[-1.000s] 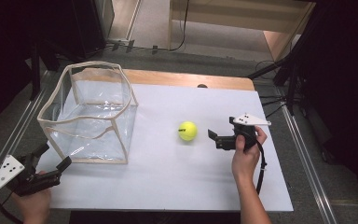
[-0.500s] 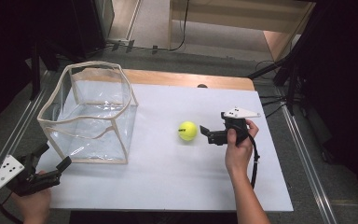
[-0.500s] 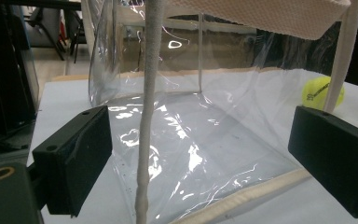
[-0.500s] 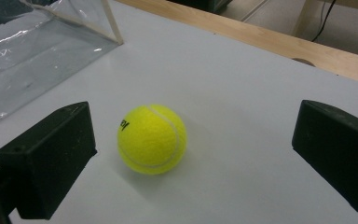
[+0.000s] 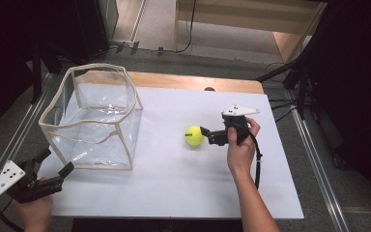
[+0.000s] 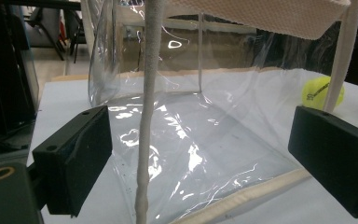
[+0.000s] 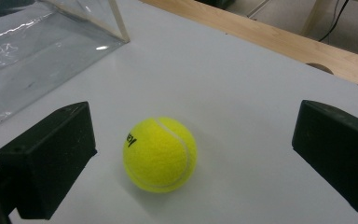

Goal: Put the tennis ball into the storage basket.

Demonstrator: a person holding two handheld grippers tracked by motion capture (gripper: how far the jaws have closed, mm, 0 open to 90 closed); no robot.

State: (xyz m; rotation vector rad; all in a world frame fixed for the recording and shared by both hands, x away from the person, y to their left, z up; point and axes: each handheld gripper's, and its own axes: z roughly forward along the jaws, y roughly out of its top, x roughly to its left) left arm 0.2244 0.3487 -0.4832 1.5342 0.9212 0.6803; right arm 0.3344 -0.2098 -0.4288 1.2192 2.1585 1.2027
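Right gripper (image 5: 206,135) sits at mid-table, jaws spread wide and pointing at the tennis ball (image 5: 193,135), tips just beside it; in the right gripper view the ball (image 7: 160,154) lies on the white tabletop (image 5: 174,183) between the two black jaws, nearer the left one, not squeezed, whether it touches a jaw cannot be told. Ball is yellow with black lettering (text too small to read), resting to the right of the clear plastic bag (image 5: 92,118), well apart from it. Left gripper (image 5: 50,164) is at the near left corner of the table, jaws apart, facing the bag's front corner; its own view shows the bag's beige seam (image 6: 148,112) standing between the open jaws, not clamped.
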